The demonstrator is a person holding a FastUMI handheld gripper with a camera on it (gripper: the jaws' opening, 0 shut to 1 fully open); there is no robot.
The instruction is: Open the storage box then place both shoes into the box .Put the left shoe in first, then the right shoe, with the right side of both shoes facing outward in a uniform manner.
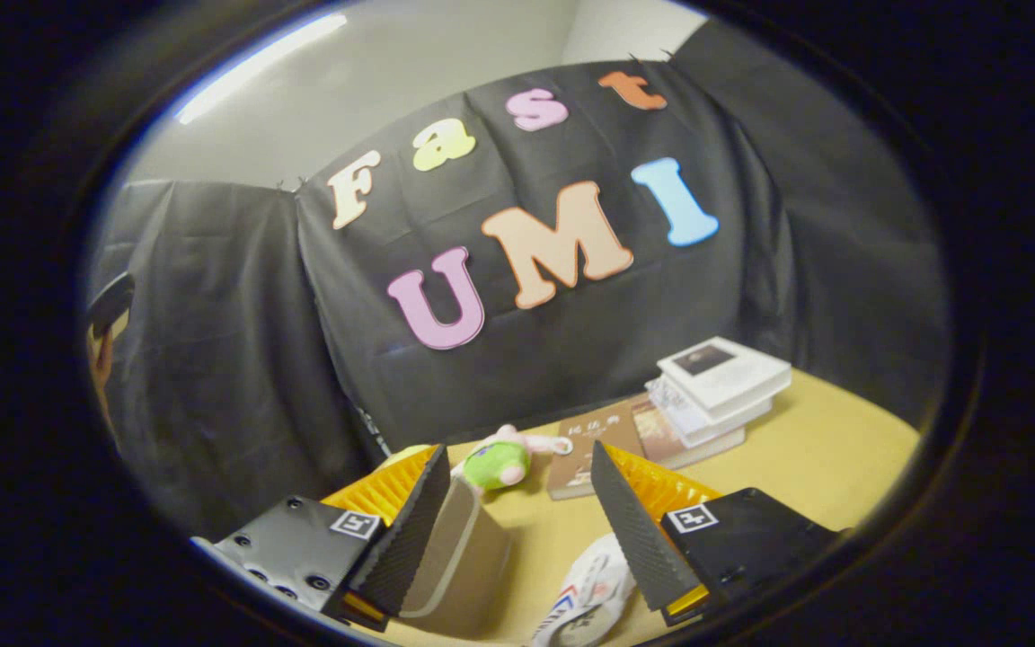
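Gripper view: gripper (517, 530) fingers spread wide, holding nothing, tilted up above the tabletop (805, 458). Storage box (459, 557) sits beside the left finger, rim just ahead; whether it has a lid I cannot tell. One shoe (585, 589) lies low between the fingers. Judgement: box first — lower, level the tilt, approach its rim squarely. Plush toy (504, 460) and books (715, 391) lie beyond.

Table (805, 449): books (715, 386), plush toy (499, 460), shoe (594, 584), box (459, 557).
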